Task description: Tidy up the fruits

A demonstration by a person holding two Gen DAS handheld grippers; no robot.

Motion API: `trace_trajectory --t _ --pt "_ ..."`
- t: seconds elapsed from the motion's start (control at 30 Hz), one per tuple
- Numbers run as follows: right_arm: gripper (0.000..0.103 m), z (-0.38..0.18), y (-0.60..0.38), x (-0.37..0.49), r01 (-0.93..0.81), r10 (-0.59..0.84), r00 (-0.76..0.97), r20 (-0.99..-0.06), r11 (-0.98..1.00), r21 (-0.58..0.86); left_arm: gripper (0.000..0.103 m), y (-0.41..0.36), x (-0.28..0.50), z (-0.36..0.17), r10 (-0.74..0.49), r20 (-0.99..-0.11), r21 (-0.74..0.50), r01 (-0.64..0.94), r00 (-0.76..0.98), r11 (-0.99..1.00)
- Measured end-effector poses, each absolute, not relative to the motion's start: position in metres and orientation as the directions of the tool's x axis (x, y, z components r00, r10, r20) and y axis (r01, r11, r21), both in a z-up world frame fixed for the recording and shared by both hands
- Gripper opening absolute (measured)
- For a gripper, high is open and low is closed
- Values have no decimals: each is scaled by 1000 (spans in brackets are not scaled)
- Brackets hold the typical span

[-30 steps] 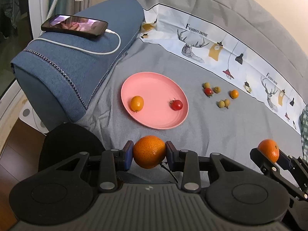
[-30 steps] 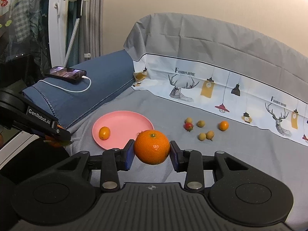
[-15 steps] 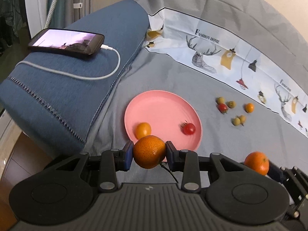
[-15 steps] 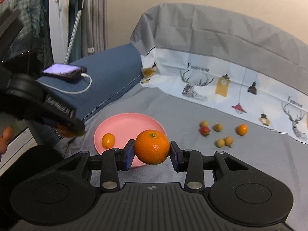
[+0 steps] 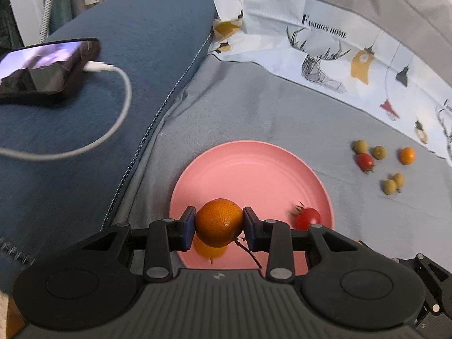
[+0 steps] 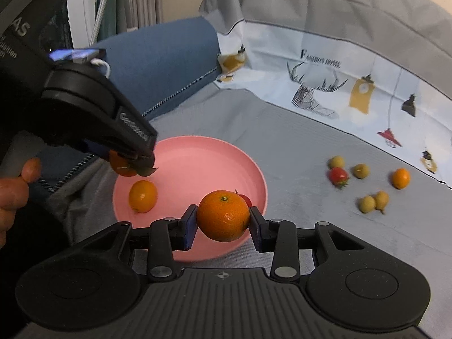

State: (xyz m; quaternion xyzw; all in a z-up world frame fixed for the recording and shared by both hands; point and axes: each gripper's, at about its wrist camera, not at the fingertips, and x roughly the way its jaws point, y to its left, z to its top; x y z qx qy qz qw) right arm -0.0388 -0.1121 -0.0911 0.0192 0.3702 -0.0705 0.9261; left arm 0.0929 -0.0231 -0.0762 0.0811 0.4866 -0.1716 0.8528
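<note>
My left gripper (image 5: 219, 228) is shut on an orange tangerine (image 5: 219, 222) and holds it just above the near left part of the pink plate (image 5: 254, 163). It also shows in the right wrist view (image 6: 132, 161). My right gripper (image 6: 222, 219) is shut on another tangerine (image 6: 222, 215) over the plate's (image 6: 203, 152) near right edge. On the plate lie a kumquat (image 6: 142, 196), mostly hidden in the left wrist view, and a cherry tomato (image 5: 307, 218).
Loose on the grey sheet, right of the plate, lie a cherry tomato (image 5: 365, 161), a kumquat (image 5: 406, 155) and several small green-yellow fruits (image 5: 391, 185). A phone (image 5: 48, 66) on a white cable rests on the blue cushion (image 5: 84, 130) at left.
Both grippers have moved forward and down to the pink plate, each still holding its tangerine. The left one now hangs low over the plate.
</note>
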Motion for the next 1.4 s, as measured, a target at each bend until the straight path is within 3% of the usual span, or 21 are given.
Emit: trace_trajectory --t 0.23,0.3,0.33,0.37,0.47,0.67,0.83,1.07,1.4 --pt "40 -112 -120 -9 129 -97 676 -730 992 -13 40 -38 114 -103 -146 -874 47 379 464 924" --pt "41 -109 -123 -5 136 -106 689 -717 991 -16 62 -39 116 -100 -165 -863 40 391 477 919" --pt "44 -107 -124 -4 129 -104 699 -708 991 -18 90 -38 115 -96 -174 -855 38 395 488 918" --pt "55 -103 -124 -4 121 -102 706 -701 992 -23 102 -35 113 -89 -180 -834 42 386 522 922" --pt "86 -88 -126 -16 113 -100 721 -685 993 -26 103 -25 96 -70 -212 -771 51 389 601 920" --pt "97 -65 -118 -77 116 -88 716 -692 993 -6 103 10 42 -52 -181 -788 62 368 589 928" --pt "102 -46 -95 -124 161 -106 734 -671 987 21 103 47 -11 -41 -141 -807 17 261 573 965" --pt "102 -9 -83 -168 233 -203 806 -556 972 -17 103 64 -57 -11 -129 -751 64 265 648 962" --pt "102 18 -76 -224 274 -236 852 -467 962 13 103 59 -111 18 -170 -681 97 318 713 943"
